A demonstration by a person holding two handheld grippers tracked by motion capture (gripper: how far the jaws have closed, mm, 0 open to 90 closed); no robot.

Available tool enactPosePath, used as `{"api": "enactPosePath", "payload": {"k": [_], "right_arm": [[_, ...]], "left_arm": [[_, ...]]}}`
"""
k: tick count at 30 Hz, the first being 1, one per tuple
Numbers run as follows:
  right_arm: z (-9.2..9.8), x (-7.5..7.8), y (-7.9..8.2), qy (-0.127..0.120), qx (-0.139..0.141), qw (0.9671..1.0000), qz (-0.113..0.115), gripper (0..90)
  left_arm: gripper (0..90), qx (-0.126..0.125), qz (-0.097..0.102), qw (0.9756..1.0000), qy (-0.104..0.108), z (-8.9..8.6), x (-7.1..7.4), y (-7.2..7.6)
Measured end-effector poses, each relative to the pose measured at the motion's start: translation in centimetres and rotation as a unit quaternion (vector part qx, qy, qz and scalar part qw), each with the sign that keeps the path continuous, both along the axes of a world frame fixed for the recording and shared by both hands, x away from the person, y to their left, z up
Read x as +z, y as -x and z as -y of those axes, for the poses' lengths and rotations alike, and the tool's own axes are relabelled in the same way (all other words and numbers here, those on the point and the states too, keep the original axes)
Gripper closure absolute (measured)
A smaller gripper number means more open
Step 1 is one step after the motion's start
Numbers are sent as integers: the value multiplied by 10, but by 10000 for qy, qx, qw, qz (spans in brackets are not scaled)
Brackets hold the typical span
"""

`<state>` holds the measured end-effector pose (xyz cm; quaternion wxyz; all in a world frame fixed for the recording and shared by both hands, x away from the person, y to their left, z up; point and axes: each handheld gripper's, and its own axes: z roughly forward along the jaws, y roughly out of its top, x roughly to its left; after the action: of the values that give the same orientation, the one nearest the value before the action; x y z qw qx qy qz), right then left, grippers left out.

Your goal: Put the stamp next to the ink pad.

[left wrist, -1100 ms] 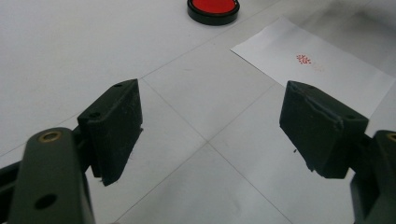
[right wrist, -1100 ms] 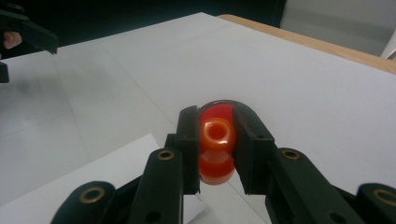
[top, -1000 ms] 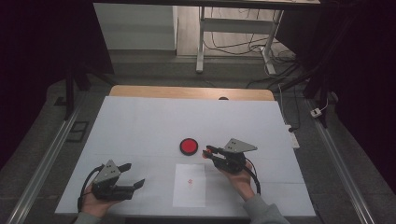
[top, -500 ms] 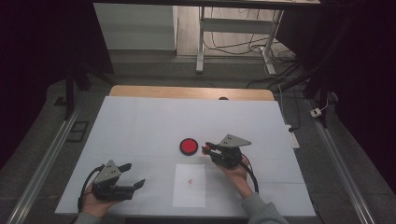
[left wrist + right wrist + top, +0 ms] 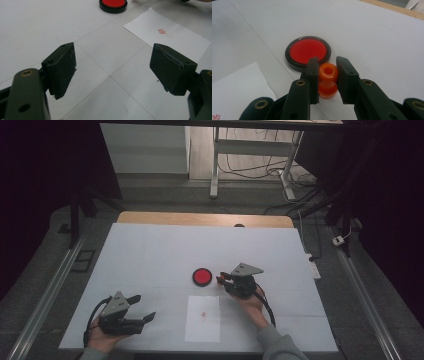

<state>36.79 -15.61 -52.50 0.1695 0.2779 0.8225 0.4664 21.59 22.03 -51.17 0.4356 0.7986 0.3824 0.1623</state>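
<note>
Compared with a second ago, the right gripper (image 5: 223, 280) has slid a little toward the far edge of the table and dipped, carrying the orange stamp (image 5: 327, 80) closer to the red ink pad (image 5: 307, 53); the left gripper (image 5: 141, 307) has kept its place near the front-left corner. That stamp is pinched upright between the right gripper's black jaws, which stand narrow and press on its waist from both sides, its hollow top facing the right gripper view's camera. It hangs just beside the pad's near rim, not yet over the red face; whether its foot touches the table I cannot tell. The pad lies near the middle of the white table (image 5: 150, 255), and the paper sheet (image 5: 202, 318) lies closer to the front edge, already bearing a small red print (image 5: 162, 31). The step in hand looks like re-inking: the next move calls for bringing the stamp squarely over the pad's red face and pressing straight down, keeping it upright so that the face loads evenly, before returning to the sheet. The left gripper rests low over bare table, its jaws spread wide and holding nothing.
</note>
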Motion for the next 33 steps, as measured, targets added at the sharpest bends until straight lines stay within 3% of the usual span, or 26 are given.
{"api": "enactPosePath", "payload": {"k": [13, 25, 29, 33], "right_arm": [[-4, -7, -4, 322, -84, 9994, 18, 717], [-4, -7, -4, 285, -88, 9995, -34, 713], [-2, -6, -4, 200, -90, 9998, 16, 563], [3, 2, -2, -83, -141, 9998, 73, 507]], "left_arm": [[216, -13, -16, 10000, -16, 0, 0, 0], [215, -6, -16, 10000, -22, 0, 0, 0], [215, -4, -11, 10000, -19, 0, 0, -1], [215, 1, -24, 10000, -26, 0, 0, -2]]}}
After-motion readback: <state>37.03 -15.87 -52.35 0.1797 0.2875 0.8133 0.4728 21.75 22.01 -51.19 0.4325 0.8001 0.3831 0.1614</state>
